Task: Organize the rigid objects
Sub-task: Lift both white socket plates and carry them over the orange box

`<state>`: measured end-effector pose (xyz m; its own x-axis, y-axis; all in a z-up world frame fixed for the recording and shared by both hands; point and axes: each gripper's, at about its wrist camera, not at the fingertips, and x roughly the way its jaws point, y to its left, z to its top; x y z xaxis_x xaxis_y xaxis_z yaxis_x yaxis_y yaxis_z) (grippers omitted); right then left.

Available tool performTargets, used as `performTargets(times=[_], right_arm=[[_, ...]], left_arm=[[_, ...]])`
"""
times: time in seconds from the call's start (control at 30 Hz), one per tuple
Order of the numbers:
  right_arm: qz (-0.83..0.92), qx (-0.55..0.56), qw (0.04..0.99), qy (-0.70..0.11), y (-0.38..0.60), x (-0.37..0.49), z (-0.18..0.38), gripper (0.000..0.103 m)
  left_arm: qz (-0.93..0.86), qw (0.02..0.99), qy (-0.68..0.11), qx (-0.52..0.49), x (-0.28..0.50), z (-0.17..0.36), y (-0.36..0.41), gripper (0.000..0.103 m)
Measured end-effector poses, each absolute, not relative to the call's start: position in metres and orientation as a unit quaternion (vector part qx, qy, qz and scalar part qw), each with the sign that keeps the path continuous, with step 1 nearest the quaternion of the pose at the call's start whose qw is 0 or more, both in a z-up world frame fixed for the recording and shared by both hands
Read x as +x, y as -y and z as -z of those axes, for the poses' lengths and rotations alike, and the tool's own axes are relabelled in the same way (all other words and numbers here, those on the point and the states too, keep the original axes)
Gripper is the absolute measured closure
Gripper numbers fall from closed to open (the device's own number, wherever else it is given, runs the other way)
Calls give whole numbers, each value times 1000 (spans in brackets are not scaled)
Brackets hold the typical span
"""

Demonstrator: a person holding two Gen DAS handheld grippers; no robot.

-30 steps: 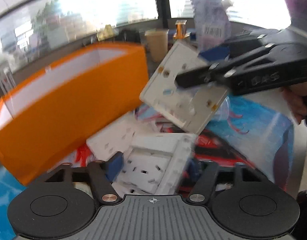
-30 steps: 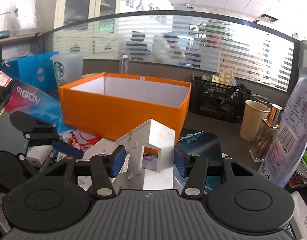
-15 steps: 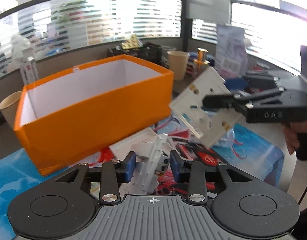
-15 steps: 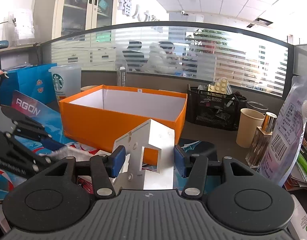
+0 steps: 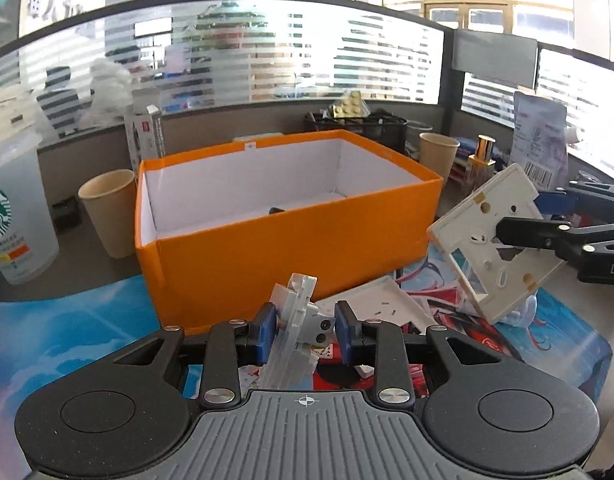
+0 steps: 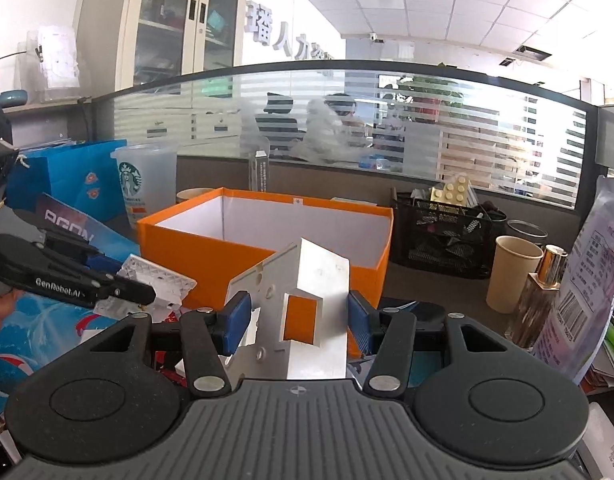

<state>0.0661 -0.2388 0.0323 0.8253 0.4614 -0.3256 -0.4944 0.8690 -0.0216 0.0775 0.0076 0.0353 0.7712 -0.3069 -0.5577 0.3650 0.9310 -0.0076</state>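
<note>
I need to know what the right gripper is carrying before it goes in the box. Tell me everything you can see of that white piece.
The white back box is a square, shallow, open-fronted tray of what looks like hard plastic, with round screw holes, slots and a rectangular cutout in its wall. It is held tilted, clear of the mat, with the right gripper closed on it, blue pads pressing opposite sides. It hangs beside the near right corner of the orange box, not inside it. Its surface looks slightly scuffed.

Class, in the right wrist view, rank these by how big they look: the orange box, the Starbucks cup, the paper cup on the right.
1. orange box
2. Starbucks cup
3. paper cup
The two cups look close in size and stand at different distances, so their order is unsure.
</note>
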Motion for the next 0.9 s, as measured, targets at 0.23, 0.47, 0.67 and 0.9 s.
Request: performTargets(times=[0.23,0.47,0.67,0.9], right_arm=[[-252,-59,954,-149,232,64,-42,54],[-261,-70,953,-137,225,63,-55,54],[-264,-82,953,-122,220,61,-70,54],[-266,-81,955,-104,217,62,-85,54]], left_arm=[[185,943,-269,58,70,-49,-9,74],[181,948,-253,59,63,-65,-12,74],[179,953,-237,65,57,-81,-13,73],[174,958,-220,66,55,-97,-14,73]])
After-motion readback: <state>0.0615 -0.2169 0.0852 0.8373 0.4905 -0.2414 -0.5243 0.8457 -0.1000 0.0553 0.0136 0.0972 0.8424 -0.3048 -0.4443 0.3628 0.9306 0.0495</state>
